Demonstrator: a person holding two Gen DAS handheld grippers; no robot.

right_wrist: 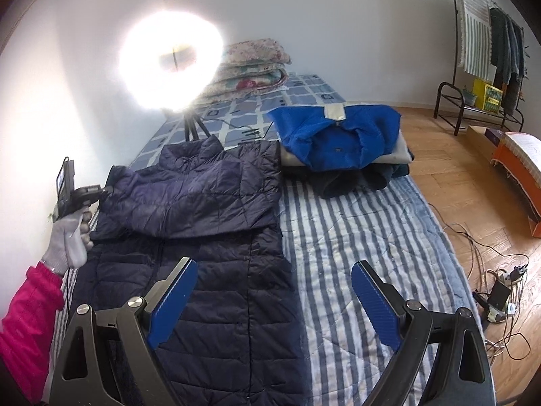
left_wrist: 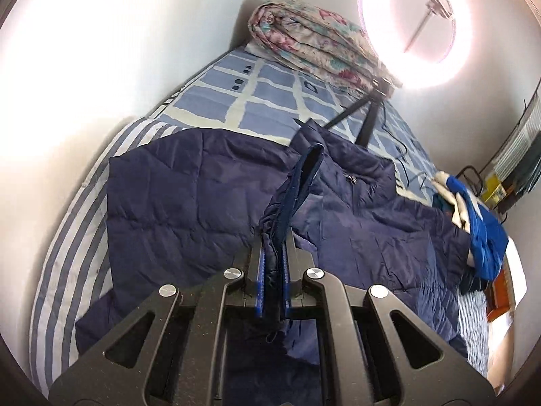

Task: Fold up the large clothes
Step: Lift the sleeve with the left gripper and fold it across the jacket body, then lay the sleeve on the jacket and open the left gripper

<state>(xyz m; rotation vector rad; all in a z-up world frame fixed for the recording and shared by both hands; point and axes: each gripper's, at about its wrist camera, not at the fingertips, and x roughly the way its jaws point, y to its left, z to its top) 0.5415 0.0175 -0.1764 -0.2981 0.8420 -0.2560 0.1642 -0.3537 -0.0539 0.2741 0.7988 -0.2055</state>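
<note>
Jacket [right_wrist: 189, 223], a long navy quilted puffer, lies spread on the bed [right_wrist: 355, 237] along its left edge, next to the wall. Its long axis runs up the length of the bed: the stand-up collar [right_wrist: 206, 145] points toward the far end, where a folded floral quilt [right_wrist: 250, 67] and a ring light [right_wrist: 170, 64] on a tripod stand, and the hem comes toward the near end, under the right camera.

The step in hand looks like the sleeve fold. One sleeve already lies across the chest. The left hand-held gripper [left_wrist: 274, 270] is clenched on a bunched ridge of navy fabric [left_wrist: 294, 196], most likely the other sleeve or the side edge, and lifts it clear of the body of the coat. In the right wrist view that same tool sits at the coat's wall-side shoulder, carried by a gloved hand [right_wrist: 69, 237] in a pink sleeve [right_wrist: 27, 324].

The right hand-held gripper [right_wrist: 274, 304] is released, its blue pads wide apart, hovering over the lower half of the coat and the striped cover, holding nothing.

Next, I judge, the pinched fabric should be carried across the chest and laid flat before letting go. Then the hem can be brought up toward the collar. A folded blue garment [right_wrist: 334, 135] on a pile at the far right edge stays well apart.
</note>
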